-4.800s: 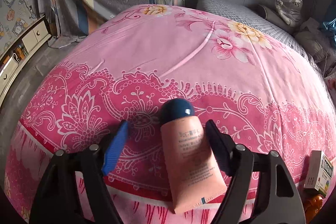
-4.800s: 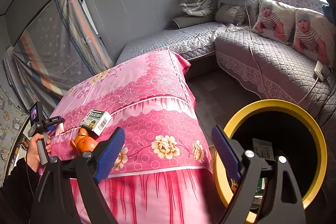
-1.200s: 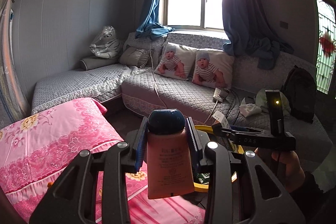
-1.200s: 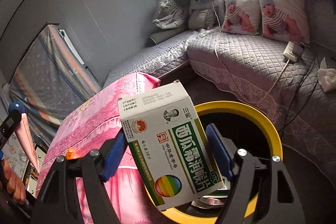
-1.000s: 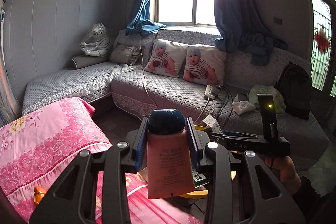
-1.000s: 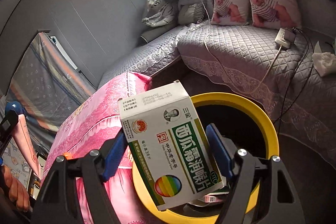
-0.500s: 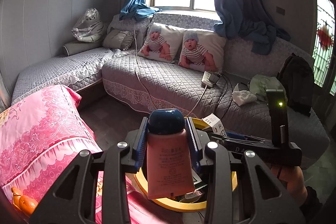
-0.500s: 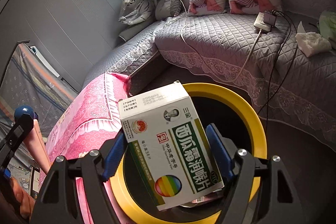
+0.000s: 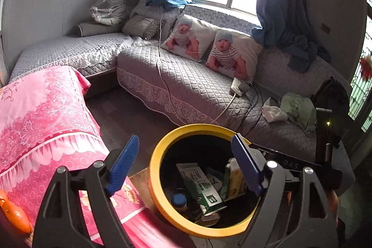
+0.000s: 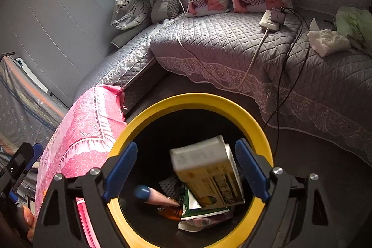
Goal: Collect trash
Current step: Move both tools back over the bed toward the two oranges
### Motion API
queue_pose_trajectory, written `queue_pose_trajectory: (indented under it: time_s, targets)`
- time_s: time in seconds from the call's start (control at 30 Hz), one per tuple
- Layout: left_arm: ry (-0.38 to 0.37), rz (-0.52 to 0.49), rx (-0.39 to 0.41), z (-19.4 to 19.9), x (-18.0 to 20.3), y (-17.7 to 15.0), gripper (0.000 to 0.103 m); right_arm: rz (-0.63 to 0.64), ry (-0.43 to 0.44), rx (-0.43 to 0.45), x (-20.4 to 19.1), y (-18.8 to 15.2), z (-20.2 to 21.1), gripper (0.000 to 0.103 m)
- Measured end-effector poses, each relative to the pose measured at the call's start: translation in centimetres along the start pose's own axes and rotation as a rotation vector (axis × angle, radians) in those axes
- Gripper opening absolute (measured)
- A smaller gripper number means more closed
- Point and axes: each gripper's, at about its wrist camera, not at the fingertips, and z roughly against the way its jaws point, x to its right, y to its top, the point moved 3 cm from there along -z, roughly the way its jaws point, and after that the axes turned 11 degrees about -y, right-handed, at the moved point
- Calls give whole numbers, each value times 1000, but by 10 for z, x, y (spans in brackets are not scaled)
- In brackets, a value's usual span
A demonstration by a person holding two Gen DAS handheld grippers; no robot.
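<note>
A yellow-rimmed trash bin [image 9: 154,169] [image 10: 190,99] stands on the floor under both grippers. My left gripper [image 9: 184,165] hangs above it, its jaws opening, with nothing between them. The pink tube with a blue cap [image 10: 151,195] lies slanted inside the bin. My right gripper [image 10: 186,169] is over the bin mouth too, jaws opening. The white and green medicine box [image 10: 209,174], blurred, drops free between the fingers without touching the pads. A milk carton [image 9: 202,188] and other packaging lie in the bin.
A bed with a pink floral cover [image 9: 41,122] borders the bin on the left, with an orange toy [image 9: 14,213] at its edge. A grey quilted sofa [image 10: 232,38] runs behind, carrying a power strip [image 10: 269,20], cables, pillows and a tissue [image 10: 327,41].
Both grippers sank closer to the bin and opened. The tube left the left jaws and now lies in the bin. The box came loose from the right jaws and is falling.
</note>
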Motion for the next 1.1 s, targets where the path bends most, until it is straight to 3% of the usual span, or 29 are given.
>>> queue_pose_trajectory:
  time_s: [0.07, 0.17, 0.33, 0.5, 0.6, 0.73, 0.83, 1.1]
  targets:
    - [52, -12, 31, 19, -11, -2, 80, 16, -4, 24, -1, 1, 6, 83]
    - [143, -23, 97, 61, -36, -8, 86, 101, 59, 70, -19, -5, 18, 83]
    - [322, 45, 185, 150, -94, -25, 89, 364, 283, 133, -95, -36, 46, 83]
    - [527, 123, 211, 230, -149, -50, 89, 679, 592, 30, -207, -96, 65, 83]
    - [601, 193, 199, 268, -179, -68, 89, 849, 672, -44, -271, -137, 66, 83]
    - [631, 297, 201, 304, -210, -90, 89, 1000, 693, -110, -336, -179, 57, 83]
    - [618, 330, 184, 314, -219, -102, 89, 1074, 654, -129, -366, -199, 46, 83]
    - [581, 337, 119, 310, -232, -121, 89, 1127, 558, -151, -403, -216, 14, 80]
